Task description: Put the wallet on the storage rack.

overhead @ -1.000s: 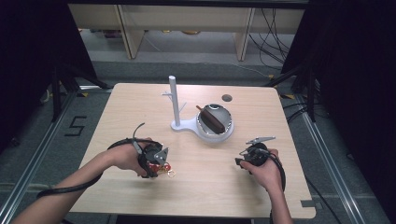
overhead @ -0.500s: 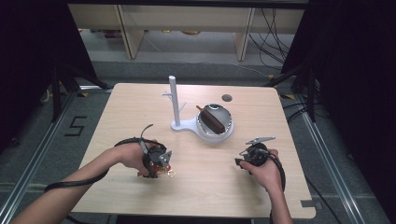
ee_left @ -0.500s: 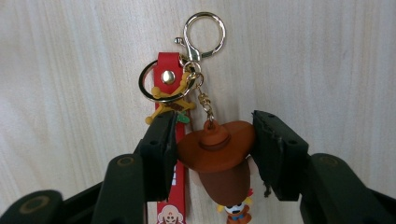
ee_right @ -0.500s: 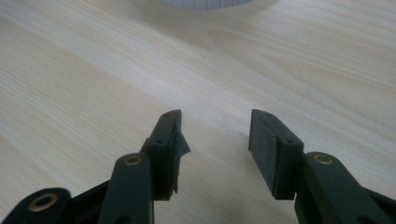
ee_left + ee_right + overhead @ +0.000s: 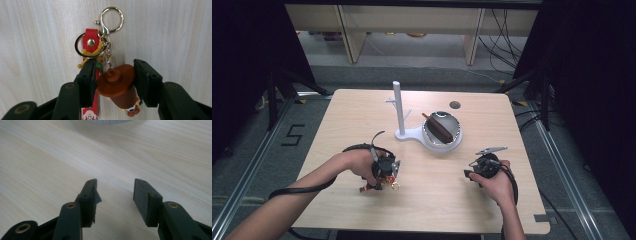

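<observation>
A keychain lies on the wooden table: a small figure in a brown hat, a red strap and gold rings. My left gripper points down over it, and its jaws have just been closing with the figure between them. Both pads now touch the hat brim. From above, the left gripper sits at the table's front left with the keychain under it. My right gripper rests at the front right. Its jaws stand apart over bare wood, holding nothing.
A white stand with an upright post is at the table's middle. On its base sits a shiny bowl with a brown stick-shaped object across it. A dark round spot marks the far right of the table.
The left hand has shifted slightly toward the front and right over the keychain. The right hand has kept still.
</observation>
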Tool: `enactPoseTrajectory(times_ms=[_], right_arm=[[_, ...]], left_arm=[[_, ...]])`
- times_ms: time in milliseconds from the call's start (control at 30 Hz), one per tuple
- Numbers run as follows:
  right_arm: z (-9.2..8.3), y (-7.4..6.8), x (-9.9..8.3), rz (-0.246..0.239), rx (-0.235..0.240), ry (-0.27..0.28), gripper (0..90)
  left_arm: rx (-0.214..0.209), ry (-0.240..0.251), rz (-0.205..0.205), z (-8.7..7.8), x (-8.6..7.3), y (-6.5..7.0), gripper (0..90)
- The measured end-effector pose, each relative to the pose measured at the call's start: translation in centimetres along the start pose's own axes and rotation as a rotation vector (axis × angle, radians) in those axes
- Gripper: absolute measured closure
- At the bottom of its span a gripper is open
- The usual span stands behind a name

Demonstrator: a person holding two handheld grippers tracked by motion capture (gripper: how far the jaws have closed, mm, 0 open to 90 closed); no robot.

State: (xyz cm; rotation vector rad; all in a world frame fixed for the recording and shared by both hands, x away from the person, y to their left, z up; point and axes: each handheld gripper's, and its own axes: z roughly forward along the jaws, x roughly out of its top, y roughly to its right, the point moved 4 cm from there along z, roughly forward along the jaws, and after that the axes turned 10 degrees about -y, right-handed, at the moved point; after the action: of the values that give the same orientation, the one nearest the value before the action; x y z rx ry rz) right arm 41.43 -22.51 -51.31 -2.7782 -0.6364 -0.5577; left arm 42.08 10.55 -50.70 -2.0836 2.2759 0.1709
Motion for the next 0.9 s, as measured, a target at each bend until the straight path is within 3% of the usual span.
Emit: enactPoseTrajectory(times_ms=[133, 333, 600, 900], right_arm=[[0.1, 0.0, -0.1, 0.003, 0.001, -0.003, 54.9], [0.2, 0.0, -0.1, -0.001, 0.002, -0.005, 54.7], [0.3, -0.1, -0.1, 0.000, 0.005, -0.010, 54.6], [0.3, 0.0, -0.2, -0.001, 0.007, -0.010, 54.7]], left_arm=[[-0.019, -0.011, -0.035, 0.1, 0.3, 0.1, 50.5], [-0.031, -0.014, -0.052, 0.2, 0.5, -0.3, 51.7], [-0.072, -0.033, -0.046, 0.2, 1.0, -0.4, 64.5], [-0.094, -0.043, -0.037, 0.2, 1.2, 0.0, 66.5]])
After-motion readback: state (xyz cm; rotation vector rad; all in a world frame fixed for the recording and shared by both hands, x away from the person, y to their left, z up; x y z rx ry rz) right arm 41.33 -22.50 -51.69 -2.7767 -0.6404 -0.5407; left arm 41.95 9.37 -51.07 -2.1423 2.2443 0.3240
